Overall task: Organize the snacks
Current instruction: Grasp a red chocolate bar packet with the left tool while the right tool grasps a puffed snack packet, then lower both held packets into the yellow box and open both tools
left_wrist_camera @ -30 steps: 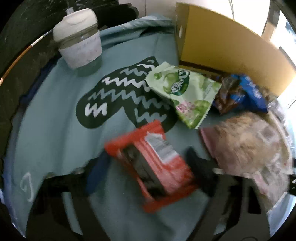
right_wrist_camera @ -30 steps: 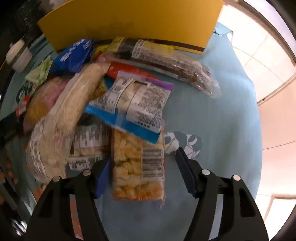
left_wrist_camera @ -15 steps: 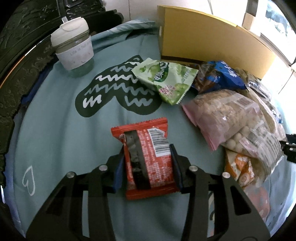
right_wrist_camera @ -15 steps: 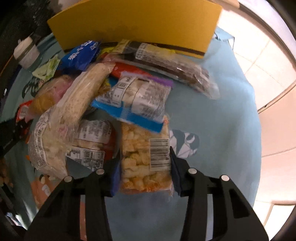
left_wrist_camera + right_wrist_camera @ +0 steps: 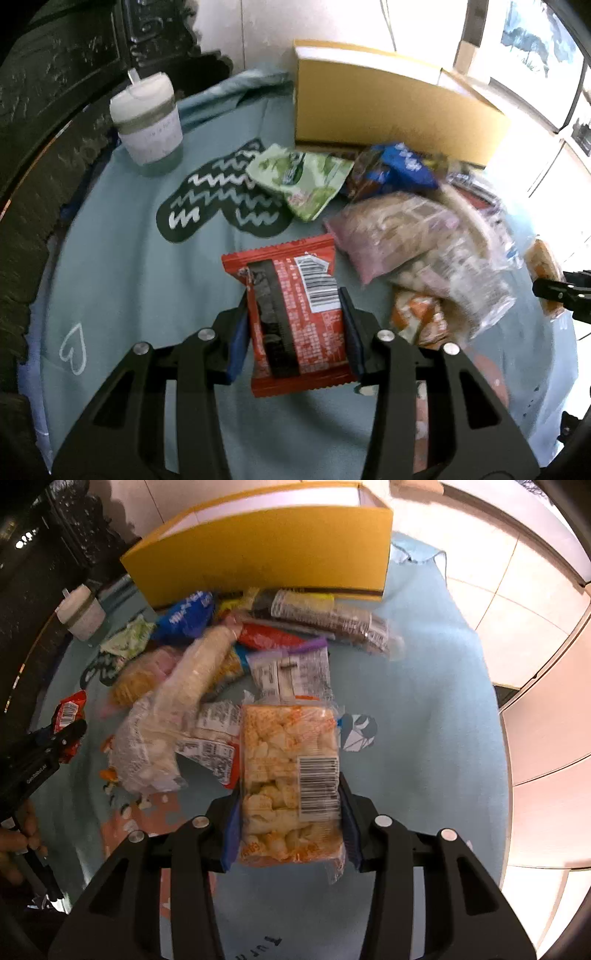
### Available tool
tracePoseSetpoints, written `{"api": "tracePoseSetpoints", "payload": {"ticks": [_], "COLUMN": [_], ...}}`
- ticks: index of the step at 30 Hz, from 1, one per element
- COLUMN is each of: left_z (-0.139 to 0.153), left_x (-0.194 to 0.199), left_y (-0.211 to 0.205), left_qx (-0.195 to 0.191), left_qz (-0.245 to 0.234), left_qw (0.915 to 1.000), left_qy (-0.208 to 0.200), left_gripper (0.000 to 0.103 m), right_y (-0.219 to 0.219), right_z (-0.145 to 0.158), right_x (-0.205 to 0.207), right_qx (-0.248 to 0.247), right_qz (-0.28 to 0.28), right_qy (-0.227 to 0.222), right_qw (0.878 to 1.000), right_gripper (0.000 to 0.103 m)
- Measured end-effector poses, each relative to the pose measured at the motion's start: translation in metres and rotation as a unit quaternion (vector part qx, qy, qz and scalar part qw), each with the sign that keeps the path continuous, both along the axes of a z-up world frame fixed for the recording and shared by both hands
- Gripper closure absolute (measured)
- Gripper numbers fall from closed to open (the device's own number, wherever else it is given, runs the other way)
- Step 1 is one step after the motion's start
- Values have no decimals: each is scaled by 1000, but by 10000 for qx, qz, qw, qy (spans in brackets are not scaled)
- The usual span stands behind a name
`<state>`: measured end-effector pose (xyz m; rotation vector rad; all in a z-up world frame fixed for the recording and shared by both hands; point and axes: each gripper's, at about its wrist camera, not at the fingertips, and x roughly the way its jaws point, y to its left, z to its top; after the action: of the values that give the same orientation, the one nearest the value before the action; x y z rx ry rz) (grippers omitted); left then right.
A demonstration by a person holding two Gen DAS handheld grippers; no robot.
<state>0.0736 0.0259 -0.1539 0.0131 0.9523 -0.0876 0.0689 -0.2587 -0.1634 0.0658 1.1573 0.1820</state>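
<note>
Both my grippers have just closed and lifted. My left gripper point(image 5: 295, 325) clamps the red snack packet point(image 5: 291, 310); my right gripper point(image 5: 288, 812) clamps the clear puffed-snack bag point(image 5: 290, 775), above the blue cloth point(image 5: 424, 701). Next, probably the yellow box point(image 5: 266, 554).

Little can be read. On the black arm of the left gripper point(image 5: 70, 734), at the left edge of the right wrist view, small white letters seem to spell "GenRobot.AI". The blue cloth point(image 5: 424, 709) carries dark letters just below the orange snack pack point(image 5: 290, 775); they look like "TURN" upside down, but this is unsure. That pack and the red packet point(image 5: 295, 314) show barcodes whose digits are too small. Print on the other wrappers is blurred.
</note>
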Motion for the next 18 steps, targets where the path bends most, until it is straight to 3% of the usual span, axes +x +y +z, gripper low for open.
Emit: {"api": "tracePoseSetpoints", "payload": {"ticks": [18], "left_z": [34], "left_x": [-16], "left_y": [-7], "left_qx": [-55], "left_qz": [-51], "left_qw": [9997], "left_qy": [-227], "left_gripper": [59], "right_y": [10], "right_z": [40], "right_x": [-1], "right_qx": [98], "right_qz": [78], "right_qy": [-343], "right_qw": [9993], "right_gripper": [58]}}
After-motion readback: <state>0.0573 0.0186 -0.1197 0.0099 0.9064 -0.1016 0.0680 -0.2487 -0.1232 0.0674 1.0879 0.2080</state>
